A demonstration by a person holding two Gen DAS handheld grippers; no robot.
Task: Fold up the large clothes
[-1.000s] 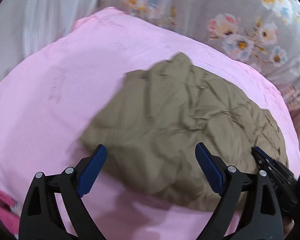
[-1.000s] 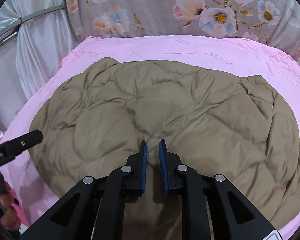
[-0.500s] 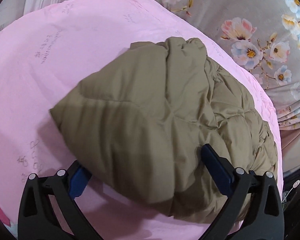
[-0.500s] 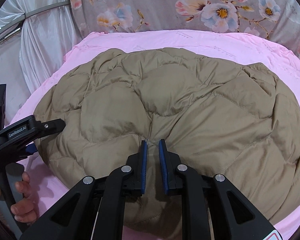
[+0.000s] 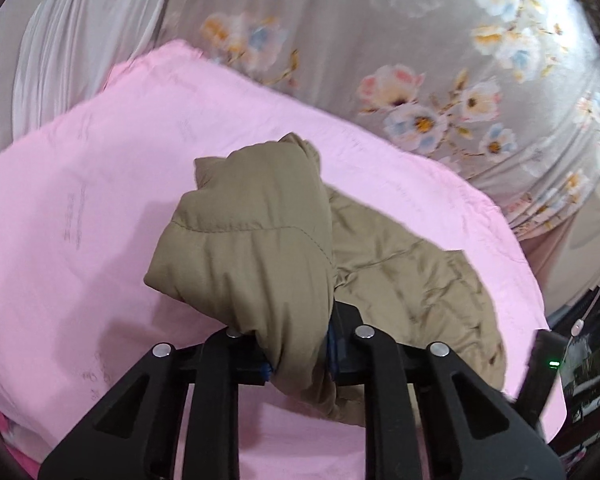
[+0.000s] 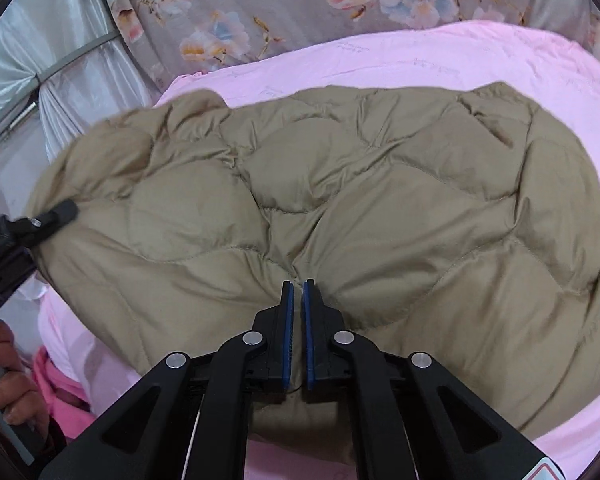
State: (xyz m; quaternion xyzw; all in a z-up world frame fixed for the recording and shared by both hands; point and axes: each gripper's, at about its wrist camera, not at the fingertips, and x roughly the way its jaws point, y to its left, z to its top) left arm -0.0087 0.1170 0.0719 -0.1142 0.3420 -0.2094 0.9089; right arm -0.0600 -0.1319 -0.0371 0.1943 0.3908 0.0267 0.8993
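Observation:
A khaki quilted puffer jacket (image 6: pixel 380 200) lies spread over a pink sheet (image 6: pixel 420 56). My right gripper (image 6: pixel 298 292) is shut on a thin fold of the jacket's near edge. In the left wrist view, a thick corner of the jacket (image 5: pixel 252 248) is bunched between the jaws of my left gripper (image 5: pixel 296 344). Those jaws are closing on it, and the corner is lifted above the sheet (image 5: pixel 80 220). The padding hides most of the blue pads. The right wrist view shows the left gripper (image 6: pixel 56 212) at the jacket's left edge, held by a hand (image 6: pixel 4 380).
A grey floral curtain (image 5: pixel 420 60) hangs behind the bed. A white drape (image 6: pixel 40 60) hangs at the left. A bright pink cloth (image 6: pixel 56 384) sits at the lower left of the sheet. Dark clutter lies past the sheet's right edge (image 5: pixel 588 360).
The left gripper went from wide open around the jacket's corner to closed on it, and it has lifted that corner. The right gripper's pads closed tighter on the near edge.

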